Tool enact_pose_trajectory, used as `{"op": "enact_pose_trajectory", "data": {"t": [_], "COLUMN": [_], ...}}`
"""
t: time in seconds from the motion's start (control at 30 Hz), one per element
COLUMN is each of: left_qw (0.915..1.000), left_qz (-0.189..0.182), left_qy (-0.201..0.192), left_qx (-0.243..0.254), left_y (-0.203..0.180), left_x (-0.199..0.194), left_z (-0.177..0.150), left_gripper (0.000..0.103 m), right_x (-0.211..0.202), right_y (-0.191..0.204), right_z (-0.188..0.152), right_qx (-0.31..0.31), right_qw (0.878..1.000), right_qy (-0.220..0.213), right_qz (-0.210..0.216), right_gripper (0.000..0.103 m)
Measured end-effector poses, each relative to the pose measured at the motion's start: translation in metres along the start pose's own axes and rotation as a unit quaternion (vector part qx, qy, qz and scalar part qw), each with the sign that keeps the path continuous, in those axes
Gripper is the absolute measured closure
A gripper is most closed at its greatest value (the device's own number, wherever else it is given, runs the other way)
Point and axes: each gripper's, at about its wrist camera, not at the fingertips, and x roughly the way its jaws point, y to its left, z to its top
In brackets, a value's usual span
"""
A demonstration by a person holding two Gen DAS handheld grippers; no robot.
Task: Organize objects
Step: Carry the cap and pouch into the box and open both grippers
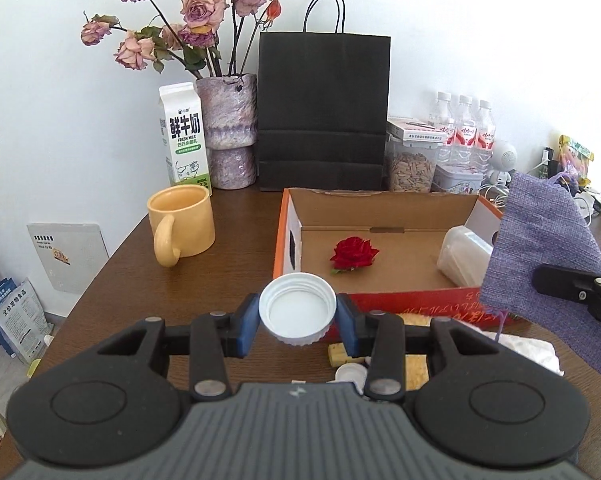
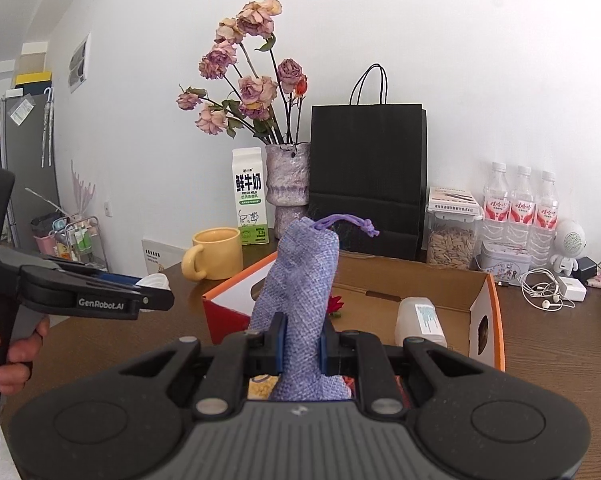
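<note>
Your left gripper point(image 1: 297, 316) has its fingers clamped on the white lid point(image 1: 297, 307), open side up, just short of the cardboard box's point(image 1: 380, 200) near wall, ready to drop in. Right of it, your right gripper point(image 2: 302, 344) pinches the purple pouch point(image 2: 300, 292) upright above that same wall. Inside the box, a red rose point(image 1: 354, 255) and a plastic bottle point(image 1: 462, 254) leave the middle free; left of the box, the yellow mug point(image 1: 182, 222) stands on the bench point(image 1: 228, 240).

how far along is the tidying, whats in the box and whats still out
Done: a red rose and a clear plastic container already lie in the cardboard box.
In hand: the left gripper is shut on a white cap; the right gripper is shut on a purple pouch. Neither is in the box yet.
Left: small yellow and white bits on the table in front of the box.
</note>
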Motion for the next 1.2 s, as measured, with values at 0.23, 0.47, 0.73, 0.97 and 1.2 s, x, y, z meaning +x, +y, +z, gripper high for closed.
{"op": "enact_pose_trajectory", "data": {"t": [0.23, 0.47, 0.73, 0.97, 1.2], "left_qw": [0.9998, 0.9996, 0.9994, 0.9995, 0.9994], "left_qz": [-0.01, -0.02, -0.027, -0.03, -0.034], "left_qy": [-0.014, -0.021, -0.019, -0.012, -0.005], "left_qx": [0.002, 0.003, 0.006, 0.004, 0.0], "left_y": [-0.022, -0.04, -0.054, -0.055, -0.056], "left_x": [0.011, 0.032, 0.067, 0.105, 0.138], "left_z": [0.024, 0.044, 0.059, 0.066, 0.066], "left_gripper": [0.062, 0.062, 0.062, 0.062, 0.062], "right_x": [0.014, 0.039, 0.077, 0.114, 0.146], "right_y": [-0.015, -0.032, -0.051, -0.064, -0.077], "right_z": [0.016, 0.029, 0.036, 0.034, 0.028], "right_qx": [0.002, 0.009, 0.015, 0.018, 0.025], "right_qw": [1.0, 1.0, 1.0, 1.0, 1.0], "right_qy": [-0.016, -0.025, -0.021, -0.008, 0.015], "right_qz": [0.001, 0.002, 0.003, 0.001, 0.001], "right_gripper": [0.088, 0.088, 0.088, 0.088, 0.088]}}
